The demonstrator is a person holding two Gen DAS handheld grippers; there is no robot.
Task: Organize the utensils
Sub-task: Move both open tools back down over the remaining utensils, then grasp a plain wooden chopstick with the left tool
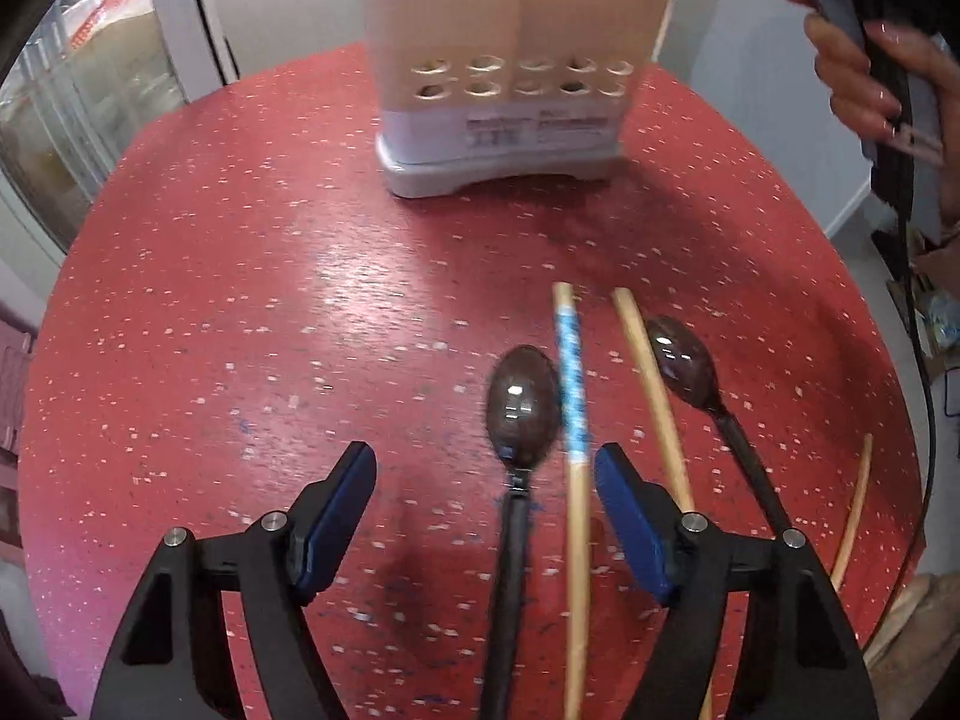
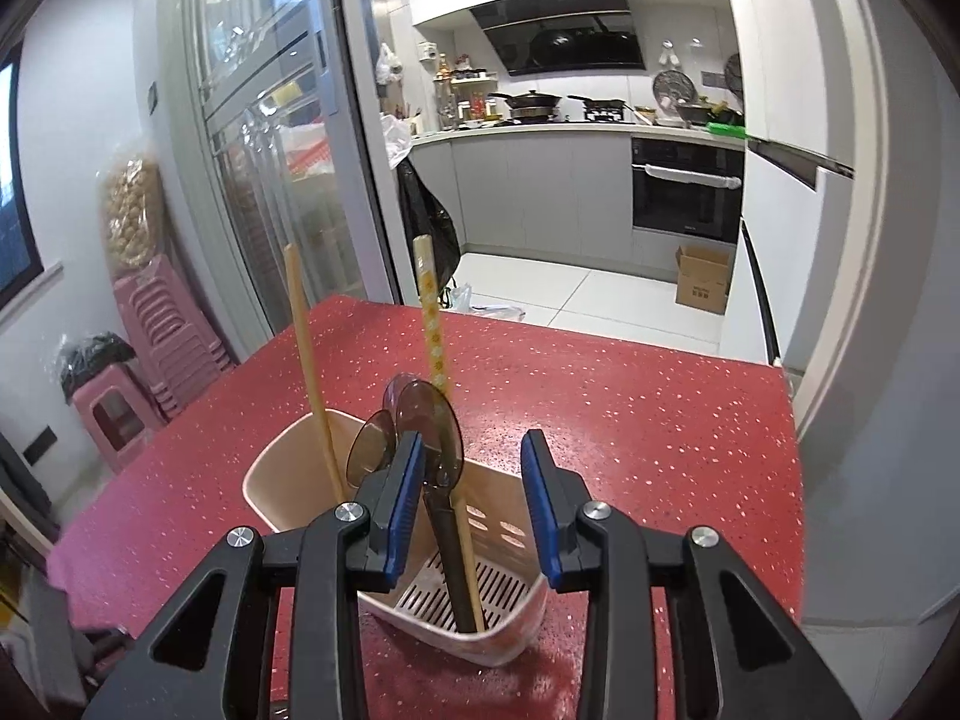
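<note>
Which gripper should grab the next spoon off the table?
Probably left. The left gripper is open over a spoon on the table; the right gripper is open above the holder.

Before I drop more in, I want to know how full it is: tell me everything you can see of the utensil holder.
The utensil holder is a beige plastic caddy on the red table, upright on a pale grey base. Its front has two rows of round holes, its floor is slotted. A divider splits it. Dark spoons and chopsticks stand inside. The right tongs hover open above, not touching it.
</note>
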